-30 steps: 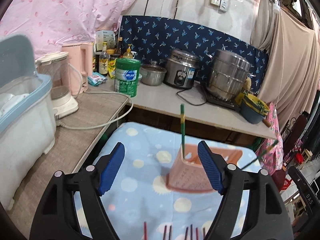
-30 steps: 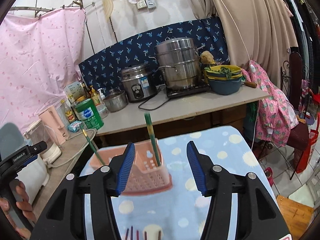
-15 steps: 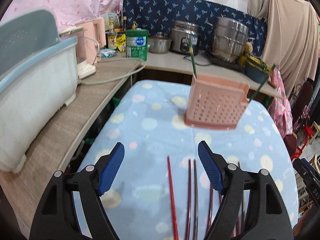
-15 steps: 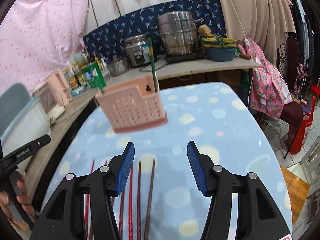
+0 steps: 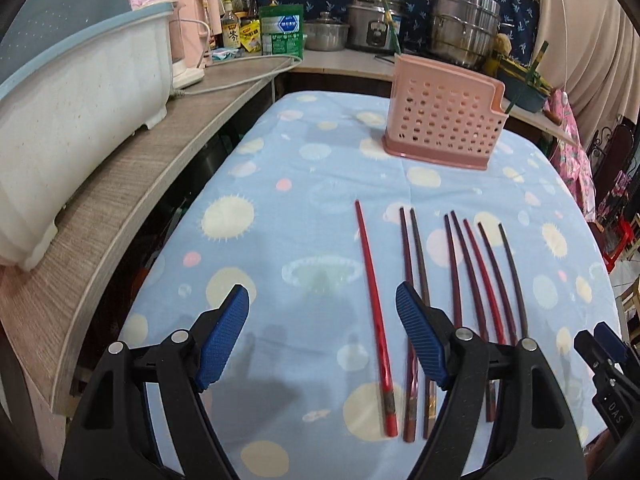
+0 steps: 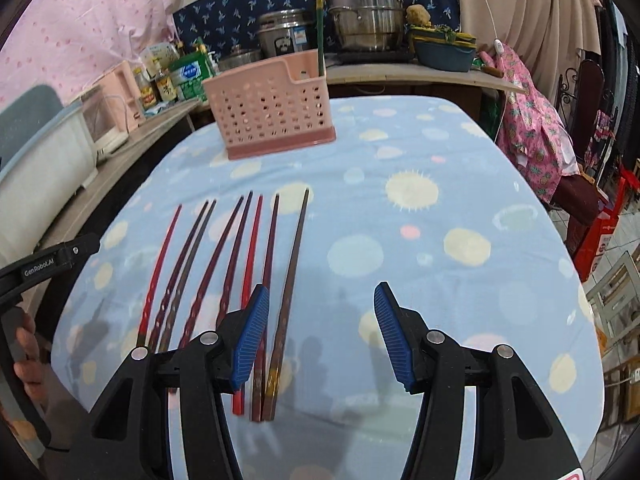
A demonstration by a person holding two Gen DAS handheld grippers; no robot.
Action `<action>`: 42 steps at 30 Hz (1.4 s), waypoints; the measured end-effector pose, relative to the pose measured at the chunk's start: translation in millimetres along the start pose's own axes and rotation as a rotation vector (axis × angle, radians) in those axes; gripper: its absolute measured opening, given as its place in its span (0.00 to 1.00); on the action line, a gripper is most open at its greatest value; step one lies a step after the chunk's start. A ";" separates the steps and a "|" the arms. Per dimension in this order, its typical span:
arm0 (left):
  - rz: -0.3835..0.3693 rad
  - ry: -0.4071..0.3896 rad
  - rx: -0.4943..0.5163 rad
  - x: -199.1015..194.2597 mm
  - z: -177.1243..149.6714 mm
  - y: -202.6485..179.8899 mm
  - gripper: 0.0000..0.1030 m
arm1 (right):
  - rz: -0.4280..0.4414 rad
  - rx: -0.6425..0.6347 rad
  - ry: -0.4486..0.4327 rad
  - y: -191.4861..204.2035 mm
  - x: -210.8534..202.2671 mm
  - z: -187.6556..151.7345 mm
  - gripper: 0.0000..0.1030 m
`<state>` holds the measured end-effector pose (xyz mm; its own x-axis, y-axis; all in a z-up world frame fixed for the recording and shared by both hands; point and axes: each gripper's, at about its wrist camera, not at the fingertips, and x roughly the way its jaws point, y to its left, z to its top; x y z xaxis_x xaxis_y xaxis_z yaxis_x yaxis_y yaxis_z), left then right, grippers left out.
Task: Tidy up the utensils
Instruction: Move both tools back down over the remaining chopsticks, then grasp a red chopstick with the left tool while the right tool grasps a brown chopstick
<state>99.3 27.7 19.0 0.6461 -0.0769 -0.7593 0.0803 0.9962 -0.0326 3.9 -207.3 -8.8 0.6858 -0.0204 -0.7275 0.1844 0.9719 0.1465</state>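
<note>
We count eight chopsticks [image 5: 412, 280] — slender, tapered, red to dark brown — lying side by side on the tablecloth [image 5: 280, 240] in front of the pink perforated holder [image 5: 442, 120]. Two green chopsticks [image 6: 319, 28] stand in that holder. Left gripper [image 5: 322, 340] and right gripper [image 6: 322, 336] — both spread wide, holding nothing.

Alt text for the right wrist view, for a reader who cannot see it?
Eight red and dark chopsticks lie side by side on a blue dotted tablecloth, just ahead of the open, empty right gripper. Behind them stands a pink perforated utensil basket holding a green chopstick, with pots on a counter beyond.
</note>
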 end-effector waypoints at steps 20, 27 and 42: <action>0.007 0.059 0.026 3.0 -31.8 -4.6 0.70 | -0.026 -0.059 0.060 22.6 10.2 -36.1 0.41; 0.003 0.071 0.035 4.9 -36.6 -7.5 0.70 | -0.023 -0.063 0.092 21.3 17.5 -40.5 0.31; -0.004 0.092 0.056 9.8 -43.0 -13.3 0.70 | -0.034 -0.076 0.099 19.2 20.0 -47.4 0.20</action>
<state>71.9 15.4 -16.0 0.5734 -0.0739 -0.8160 0.1267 0.9919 -0.0008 -12.2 -178.0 -52.3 0.6065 -0.0338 -0.7943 0.1494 0.9861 0.0721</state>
